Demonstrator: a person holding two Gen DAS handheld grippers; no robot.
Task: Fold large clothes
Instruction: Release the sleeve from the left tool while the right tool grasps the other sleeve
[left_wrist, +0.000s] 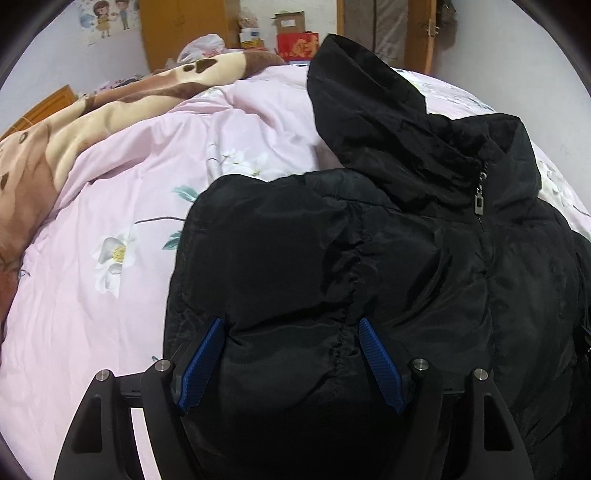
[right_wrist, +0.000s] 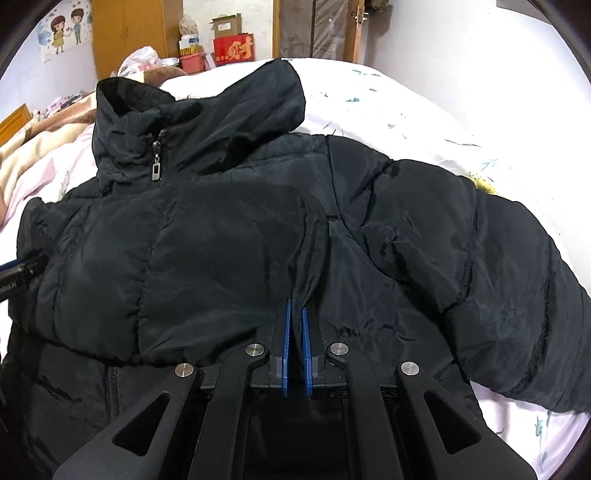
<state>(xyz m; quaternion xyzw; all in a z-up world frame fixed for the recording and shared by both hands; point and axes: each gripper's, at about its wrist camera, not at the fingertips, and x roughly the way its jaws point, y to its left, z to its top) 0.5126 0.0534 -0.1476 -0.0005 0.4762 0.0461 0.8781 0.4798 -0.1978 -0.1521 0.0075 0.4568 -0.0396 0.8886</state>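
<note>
Nearest the lens, the left tongs (left_wrist: 291, 363) straddle a puffy bulge of the black jacket (left_wrist: 369, 258) on the bed (left_wrist: 92, 206), spread wide and ungripped, while the right tongs (right_wrist: 296, 343) pinch 1 thin fold, which could slip free on the slick fabric.

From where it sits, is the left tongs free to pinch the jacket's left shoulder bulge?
Probably yes. The left tongs stand open astride the puffed black jacket, blue pads on either side of the bulge and nothing else between. The right tongs, shut on a fold elsewhere, are not in the way.
</note>
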